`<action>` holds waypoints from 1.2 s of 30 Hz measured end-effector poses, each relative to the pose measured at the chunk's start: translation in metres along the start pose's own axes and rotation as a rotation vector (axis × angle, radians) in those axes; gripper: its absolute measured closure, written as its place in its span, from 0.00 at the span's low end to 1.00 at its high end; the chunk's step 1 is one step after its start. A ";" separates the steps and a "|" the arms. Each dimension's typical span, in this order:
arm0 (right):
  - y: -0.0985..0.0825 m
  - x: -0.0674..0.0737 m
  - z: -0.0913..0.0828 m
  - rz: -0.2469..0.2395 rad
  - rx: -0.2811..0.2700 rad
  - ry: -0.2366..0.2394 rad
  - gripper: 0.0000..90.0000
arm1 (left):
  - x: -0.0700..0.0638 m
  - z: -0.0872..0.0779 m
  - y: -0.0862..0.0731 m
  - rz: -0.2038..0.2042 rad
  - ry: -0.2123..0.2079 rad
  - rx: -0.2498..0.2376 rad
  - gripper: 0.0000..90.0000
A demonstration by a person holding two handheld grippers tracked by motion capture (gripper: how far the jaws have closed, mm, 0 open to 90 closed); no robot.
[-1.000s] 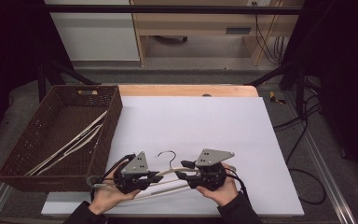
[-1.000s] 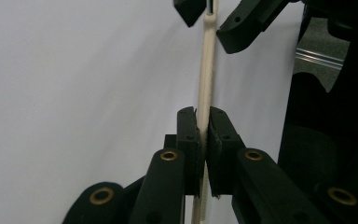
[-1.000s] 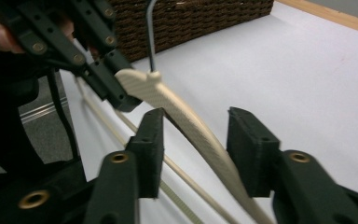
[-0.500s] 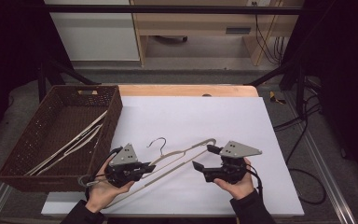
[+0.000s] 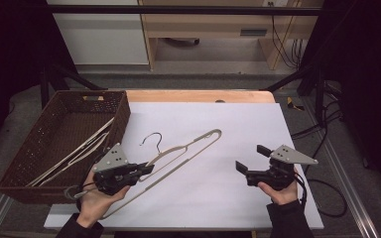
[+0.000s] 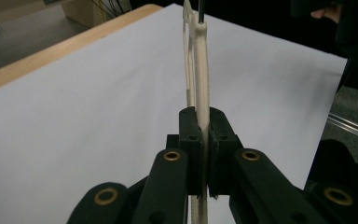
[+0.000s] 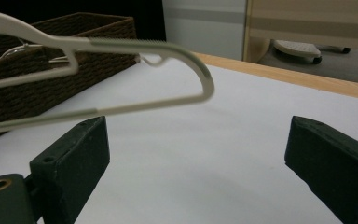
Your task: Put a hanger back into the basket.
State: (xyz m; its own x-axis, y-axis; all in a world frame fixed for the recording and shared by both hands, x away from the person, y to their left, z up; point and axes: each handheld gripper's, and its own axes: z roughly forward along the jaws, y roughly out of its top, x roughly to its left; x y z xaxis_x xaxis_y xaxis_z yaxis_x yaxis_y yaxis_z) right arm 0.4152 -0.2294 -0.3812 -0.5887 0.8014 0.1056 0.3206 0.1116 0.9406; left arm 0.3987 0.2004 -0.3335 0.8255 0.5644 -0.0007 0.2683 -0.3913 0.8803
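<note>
A beige plastic hanger (image 5: 188, 148) with a dark metal hook is held slanting above the white table top (image 5: 238, 119). My left gripper (image 5: 148, 169) is shut on its lower bar near the left end; in the left gripper view the pads (image 6: 189, 135) pinch the thin bar (image 6: 201, 70), which runs straight away from me. My right gripper (image 5: 252, 157) hovers to the right of the hanger, clear of it. Its jaws have just been opening and stand wide apart with nothing between them. In the right gripper view (image 7: 196, 154) the hanger's rounded end (image 7: 186, 51) hangs ahead of me.
A brown wicker basket (image 5: 121, 116) sits at the table's left edge with several pale hangers (image 5: 79, 151) lying in it; it also shows in the right gripper view (image 7: 88, 28). A wooden strip (image 5: 198, 95) borders the far edge. Cables (image 5: 322, 129) trail off to the right.
My right gripper has let go of the hanger, opened wide and moved away to the right. My left gripper has carried the hanger up and to the left, now holding it alone.
</note>
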 end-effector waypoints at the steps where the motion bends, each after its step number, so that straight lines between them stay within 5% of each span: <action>1: 0.000 -0.002 -0.001 0.004 -0.001 -0.005 0.08 | -0.001 -0.005 0.004 0.002 0.004 -0.015 0.96; 11: -0.004 -0.005 0.001 0.006 0.023 -0.019 0.06 | -0.001 -0.057 0.056 0.058 0.062 -0.048 0.96; 18: -0.004 -0.006 0.001 0.005 0.014 -0.026 0.05 | 0.024 -0.092 0.079 0.094 0.120 -0.069 0.96; 30: -0.004 -0.007 0.000 0.010 0.013 -0.037 0.04 | 0.090 -0.139 0.076 0.068 0.258 -0.097 0.96; 36: -0.004 -0.006 0.001 0.013 0.018 -0.036 0.04 | 0.119 -0.152 0.064 0.046 0.317 -0.052 0.96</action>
State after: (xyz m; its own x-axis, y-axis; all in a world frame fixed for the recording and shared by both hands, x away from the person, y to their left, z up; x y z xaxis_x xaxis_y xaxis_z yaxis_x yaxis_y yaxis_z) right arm 0.4185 -0.2342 -0.3863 -0.5577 0.8233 0.1054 0.3410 0.1115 0.9334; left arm 0.4386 0.3534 -0.2054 0.6380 0.7486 0.1806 0.2020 -0.3889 0.8989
